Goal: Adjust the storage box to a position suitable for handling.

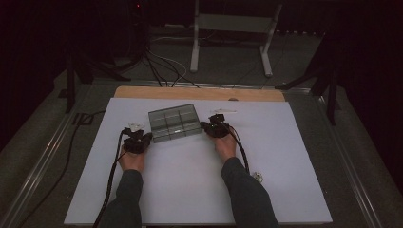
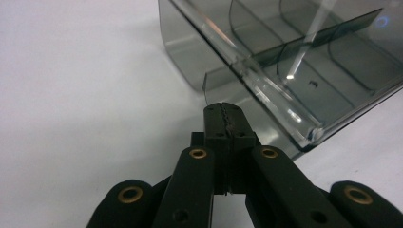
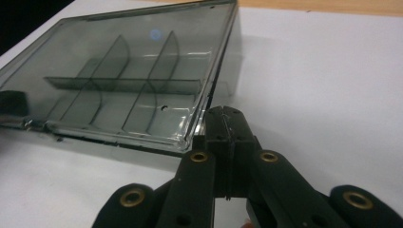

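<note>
Both closed tools (image 1: 148, 137) (image 1: 205, 127) flank the box (image 1: 174, 123), forearms parallel.

On my screen, a white board (image 1: 190, 190) covers the table (image 1: 199, 92), leaving a strip of bare wood along the far edge. A smoked clear plastic box (image 1: 174, 123), split into compartments by dividers, lies flat on the board near its far middle. The left gripper view shows the box's near left corner resting on the white surface; the right gripper view shows its right edge on the same surface, with the wood strip beyond. A small pale object (image 1: 257, 176), perhaps a ring or clip, too small for me to tell, lies on the board toward the near right, well apart from the box.
</note>
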`<state>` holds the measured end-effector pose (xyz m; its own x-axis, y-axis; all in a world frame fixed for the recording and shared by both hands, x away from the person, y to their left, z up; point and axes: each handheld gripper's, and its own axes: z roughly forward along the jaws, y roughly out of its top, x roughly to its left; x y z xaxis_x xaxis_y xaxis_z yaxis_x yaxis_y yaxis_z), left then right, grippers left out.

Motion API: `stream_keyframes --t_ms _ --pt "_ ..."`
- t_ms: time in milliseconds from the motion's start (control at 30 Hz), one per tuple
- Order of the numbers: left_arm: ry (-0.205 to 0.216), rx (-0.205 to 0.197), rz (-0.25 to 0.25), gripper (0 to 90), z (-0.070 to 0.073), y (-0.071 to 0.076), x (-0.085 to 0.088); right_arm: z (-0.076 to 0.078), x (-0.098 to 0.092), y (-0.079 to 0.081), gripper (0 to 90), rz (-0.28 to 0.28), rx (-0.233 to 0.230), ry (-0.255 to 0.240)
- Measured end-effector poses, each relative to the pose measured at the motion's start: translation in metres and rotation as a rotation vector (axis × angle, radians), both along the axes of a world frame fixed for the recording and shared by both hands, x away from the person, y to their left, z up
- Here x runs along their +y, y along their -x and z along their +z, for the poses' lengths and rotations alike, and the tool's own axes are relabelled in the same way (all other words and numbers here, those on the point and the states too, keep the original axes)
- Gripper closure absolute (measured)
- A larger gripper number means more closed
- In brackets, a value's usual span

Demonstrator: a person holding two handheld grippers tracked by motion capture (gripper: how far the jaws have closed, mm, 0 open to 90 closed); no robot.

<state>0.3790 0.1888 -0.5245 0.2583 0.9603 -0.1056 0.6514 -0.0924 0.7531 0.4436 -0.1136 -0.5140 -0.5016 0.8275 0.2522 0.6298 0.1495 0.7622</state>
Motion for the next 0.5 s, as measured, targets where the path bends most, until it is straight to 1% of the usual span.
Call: stream_keyframes --t_ms 67,133,267,400,467,500 --pt "-0.001 0.003 -0.003 90.0 0.0 0.0 0.002 0.0 0.0 0.001 90.0 0.02 0.008 0.0" --pt "-0.002 0.003 -0.011 90.0 0.001 0.0 0.004 0.0 0.0 0.003 90.0 0.023 0.024 -0.016" --pt "0.027 -0.001 -0.028 90.0 0.0 0.003 0.006 -0.002 -0.006 0.009 90.0 0.041 0.066 -0.063" --pt "0.038 -0.002 -0.053 90.0 -0.001 0.007 0.005 -0.003 -0.012 0.02 90.0 0.047 0.081 -0.077" --pt "0.021 -0.004 -0.077 90.0 0.0 0.01 0.002 -0.004 -0.017 0.027 90.0 0.043 0.089 -0.085" --pt "0.011 -0.003 -0.085 90.0 0.0 0.011 0.001 -0.005 -0.018 0.029 90.0 0.041 0.084 -0.088"
